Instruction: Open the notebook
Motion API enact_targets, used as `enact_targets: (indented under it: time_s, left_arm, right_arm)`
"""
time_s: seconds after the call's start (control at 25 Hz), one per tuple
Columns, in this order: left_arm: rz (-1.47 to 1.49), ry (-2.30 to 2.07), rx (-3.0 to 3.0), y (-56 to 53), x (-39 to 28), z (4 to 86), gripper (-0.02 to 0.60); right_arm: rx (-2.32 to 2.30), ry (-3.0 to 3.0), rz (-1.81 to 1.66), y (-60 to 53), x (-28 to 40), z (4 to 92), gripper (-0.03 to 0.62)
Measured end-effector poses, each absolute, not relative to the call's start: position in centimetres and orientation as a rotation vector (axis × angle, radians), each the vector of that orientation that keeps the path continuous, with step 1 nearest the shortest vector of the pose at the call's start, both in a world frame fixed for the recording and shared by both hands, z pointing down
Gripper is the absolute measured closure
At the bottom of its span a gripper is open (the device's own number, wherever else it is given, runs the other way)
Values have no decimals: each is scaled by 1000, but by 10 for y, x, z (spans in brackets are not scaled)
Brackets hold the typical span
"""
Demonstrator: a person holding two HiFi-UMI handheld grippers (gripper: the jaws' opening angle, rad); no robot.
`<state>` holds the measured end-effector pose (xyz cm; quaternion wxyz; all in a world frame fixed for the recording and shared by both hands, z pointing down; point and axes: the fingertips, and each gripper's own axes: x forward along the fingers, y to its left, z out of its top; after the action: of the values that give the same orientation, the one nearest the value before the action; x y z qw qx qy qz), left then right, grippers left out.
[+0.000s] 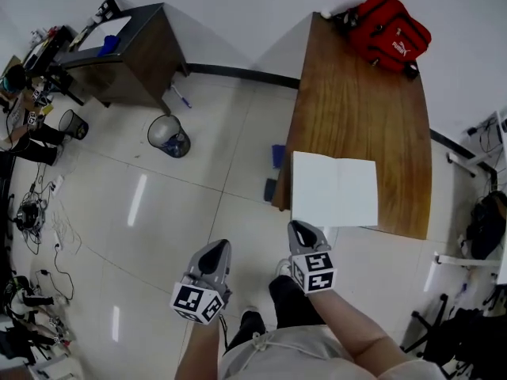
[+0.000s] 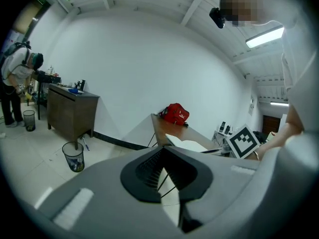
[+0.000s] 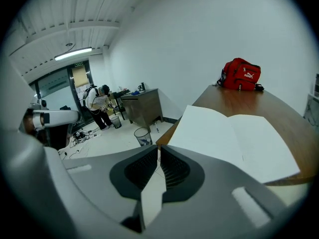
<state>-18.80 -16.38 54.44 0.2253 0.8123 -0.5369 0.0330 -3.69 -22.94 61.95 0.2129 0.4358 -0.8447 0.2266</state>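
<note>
while the left claw (image 1: 215, 249) hangs over the floor (image 1: 142, 212), jaws together on nothing, the right claw (image 1: 300, 229), equally closed and empty, sits just short of the worktop (image 1: 372, 93); the notebook (image 1: 333, 189) lies open at its near edge, so avoid brushing pages.

The notebook (image 1: 334, 190) shows plain white pages. The counter (image 1: 372, 109) is reddish-brown wood grain, and the bag (image 1: 388, 28) is red. The left tongs (image 1: 215, 249) and right tongs (image 1: 304, 230) are grey with black ribbed pads (image 3: 144, 171) and black-and-white square markers. The floor (image 1: 158, 212) is pale glossy tile.
</note>
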Motion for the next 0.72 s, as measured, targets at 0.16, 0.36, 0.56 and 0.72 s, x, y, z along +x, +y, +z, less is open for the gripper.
enact_targets:
  time_s: [0.16,0.36,0.56,0.72]
  left_arm:
    - [67,-1479,2228,-152,-203,546,584]
    - [20,-1438,2339,-151,-202,512,584]
    - [-24,-1345,2513,-144,-174,463,584]
    - [-39,-1279,2638,-120,-150,424,584]
  right_arm:
    - [1193,-2360,653,-223,-47,617,525]
    - [1314,-2397,558,-214,-31,565,540]
    - [1558,-2379,409,-188,25,497,587]
    - [1700,-2350,354,-146,66,462,591]
